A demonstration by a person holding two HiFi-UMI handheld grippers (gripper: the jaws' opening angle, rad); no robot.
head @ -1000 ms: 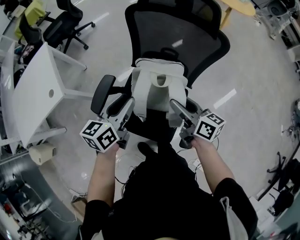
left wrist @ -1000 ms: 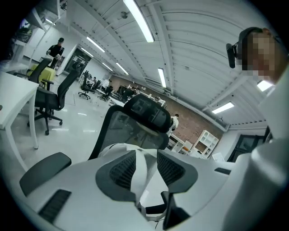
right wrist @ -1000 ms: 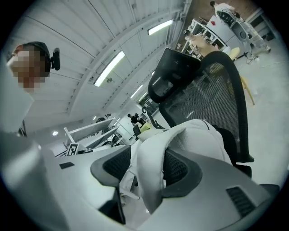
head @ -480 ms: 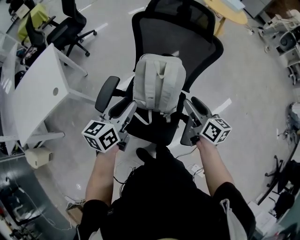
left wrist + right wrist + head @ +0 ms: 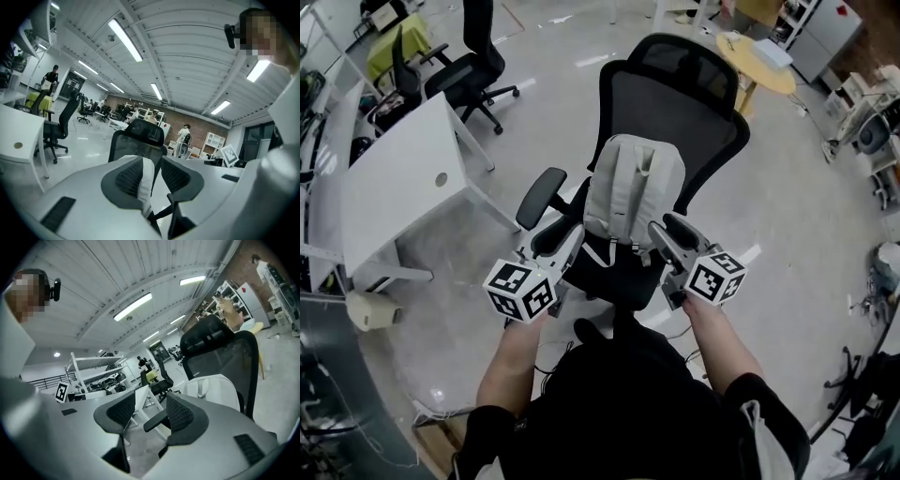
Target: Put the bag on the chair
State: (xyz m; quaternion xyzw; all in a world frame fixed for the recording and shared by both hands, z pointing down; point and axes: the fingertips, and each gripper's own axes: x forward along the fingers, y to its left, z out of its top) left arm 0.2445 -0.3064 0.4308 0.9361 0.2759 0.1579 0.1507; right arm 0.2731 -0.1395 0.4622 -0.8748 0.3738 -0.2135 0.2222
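I see the bag [image 5: 633, 183] leaning on the chair [image 5: 675, 98] back, so it stands. The right gripper [image 5: 150, 416] is wide and empty. The left gripper [image 5: 152, 174] has just been narrowing, with the bag edge between its jaws, probably untouched.

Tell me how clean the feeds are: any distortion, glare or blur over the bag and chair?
Head view: fisheye bends the room at the edges, yet the bag and chair are sharp and evenly lit. Left gripper view: strong barrel distortion, dark corners, bright ceiling lights, no glare on the bag. Right gripper view: same distortion and dark corners.
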